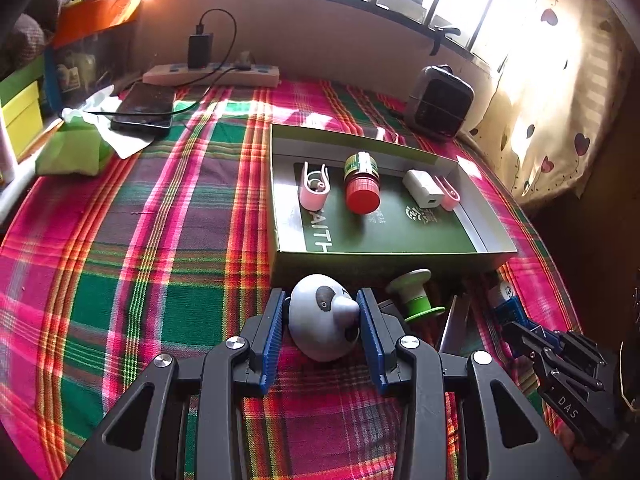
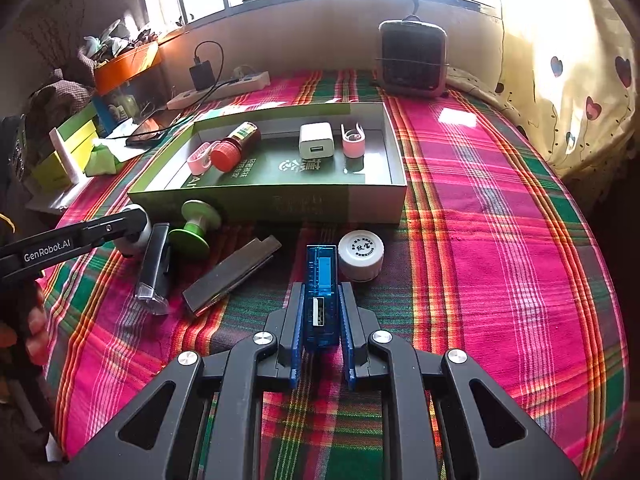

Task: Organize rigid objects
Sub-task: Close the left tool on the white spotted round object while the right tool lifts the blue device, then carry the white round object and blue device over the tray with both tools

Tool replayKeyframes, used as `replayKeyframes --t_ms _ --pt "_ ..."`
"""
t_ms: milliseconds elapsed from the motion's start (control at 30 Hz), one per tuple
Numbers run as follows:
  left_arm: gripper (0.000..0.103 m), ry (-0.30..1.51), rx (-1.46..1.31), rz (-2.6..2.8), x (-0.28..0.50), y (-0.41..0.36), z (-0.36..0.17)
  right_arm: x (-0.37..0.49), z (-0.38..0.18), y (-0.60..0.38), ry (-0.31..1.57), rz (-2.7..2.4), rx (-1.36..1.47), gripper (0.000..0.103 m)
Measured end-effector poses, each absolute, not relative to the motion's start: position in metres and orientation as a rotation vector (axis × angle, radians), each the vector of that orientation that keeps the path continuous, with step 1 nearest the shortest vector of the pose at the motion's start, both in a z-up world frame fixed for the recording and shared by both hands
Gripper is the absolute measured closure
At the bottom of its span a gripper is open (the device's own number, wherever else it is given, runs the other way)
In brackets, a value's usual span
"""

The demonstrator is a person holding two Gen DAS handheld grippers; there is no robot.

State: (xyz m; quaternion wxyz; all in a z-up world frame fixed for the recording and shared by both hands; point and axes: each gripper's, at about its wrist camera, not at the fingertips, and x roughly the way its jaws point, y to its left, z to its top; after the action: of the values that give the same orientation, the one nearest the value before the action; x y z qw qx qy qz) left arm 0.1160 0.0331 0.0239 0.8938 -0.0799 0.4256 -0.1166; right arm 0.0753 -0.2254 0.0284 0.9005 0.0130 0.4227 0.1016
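Note:
My left gripper (image 1: 320,300) is shut on a white panda figure (image 1: 320,320) that rests on the plaid cloth just in front of the green box (image 1: 384,258). My right gripper (image 2: 320,292) is shut on a blue translucent USB tester (image 2: 320,280) low over the cloth, also near the box front (image 2: 280,204). The box holds two pink clips (image 1: 314,186) (image 1: 450,194), a red-capped bottle (image 1: 362,186) and a white charger (image 1: 424,188). The left gripper also shows at the left of the right wrist view (image 2: 132,224).
On the cloth before the box lie a green spool (image 2: 196,230), a black lighter-like item (image 2: 154,268), a dark flat bar (image 2: 232,276) and a white cap (image 2: 360,254). A phone (image 1: 144,110), a power strip (image 1: 212,74) and a small heater (image 1: 438,102) stand behind.

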Motion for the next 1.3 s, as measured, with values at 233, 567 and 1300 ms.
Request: replayKeyframes --t_ms 233,567,1300 --pt "0.068 0.852 -0.162 -0.243 0.113 0.034 0.038 0.074 0.038 -0.227 0.852 0.216 0.019 0.086" --pt "0.068 0.822 -0.153 -0.243 0.117 0.034 0.054 0.081 0.054 -0.228 0.82 0.235 0.011 0.086" --pt "0.068 0.815 -0.145 -0.257 0.148 0.027 0.067 0.122 0.077 -0.221 0.793 0.275 -0.007 0.086"
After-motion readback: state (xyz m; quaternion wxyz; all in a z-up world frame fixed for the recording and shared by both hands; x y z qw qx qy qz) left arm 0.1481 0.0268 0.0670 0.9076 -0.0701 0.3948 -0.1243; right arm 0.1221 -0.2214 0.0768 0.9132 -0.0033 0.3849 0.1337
